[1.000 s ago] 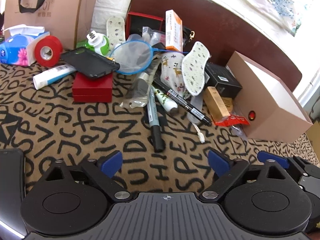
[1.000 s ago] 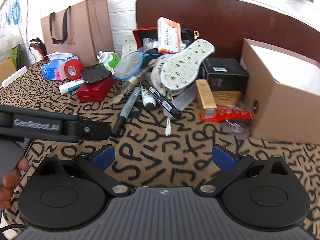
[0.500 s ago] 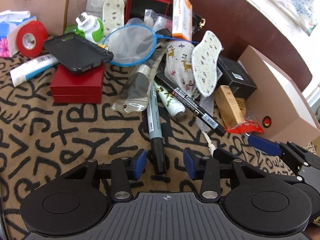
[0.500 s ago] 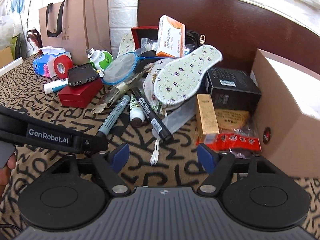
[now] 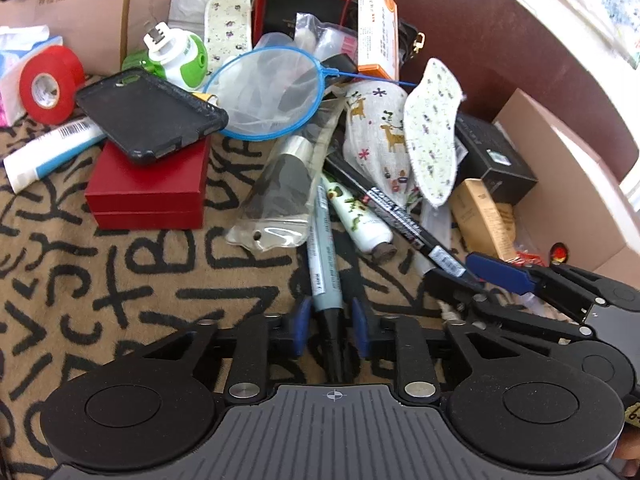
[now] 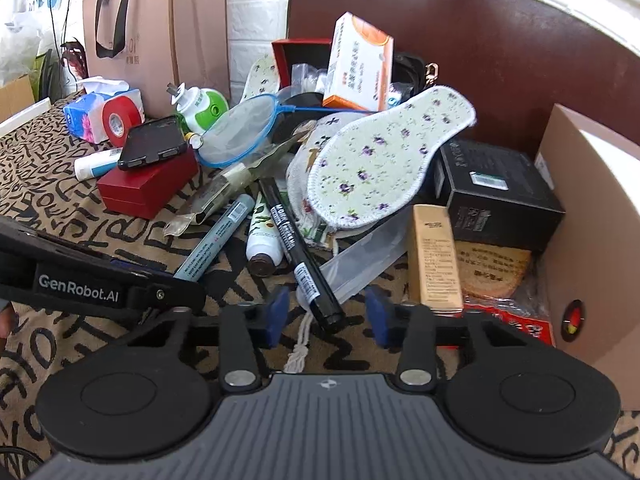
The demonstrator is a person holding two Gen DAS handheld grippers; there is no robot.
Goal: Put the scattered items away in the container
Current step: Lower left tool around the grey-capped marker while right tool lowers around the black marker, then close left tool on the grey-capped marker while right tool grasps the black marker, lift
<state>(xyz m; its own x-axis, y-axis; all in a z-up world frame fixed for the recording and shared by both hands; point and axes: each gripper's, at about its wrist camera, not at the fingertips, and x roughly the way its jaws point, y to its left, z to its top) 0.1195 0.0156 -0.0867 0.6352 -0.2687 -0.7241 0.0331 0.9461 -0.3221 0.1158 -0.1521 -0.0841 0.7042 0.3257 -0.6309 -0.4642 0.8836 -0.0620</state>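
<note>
1. Grasping is the step in hand: left gripper (image 5: 329,326) straddles the grey-blue marker (image 5: 325,264), pads near its cap, not visibly clamped.
2. Right gripper (image 6: 327,318), jaws parted, brackets the black marker (image 6: 300,256).
3. Next: close, lift, carry both to the cardboard box (image 6: 592,240) at the cloth's right edge.

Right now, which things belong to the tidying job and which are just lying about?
Job: grey marker between the fingers of the left gripper; black marker ahead of the right gripper; cardboard box.
Lying about: paper bag; patterned cloth.
</note>
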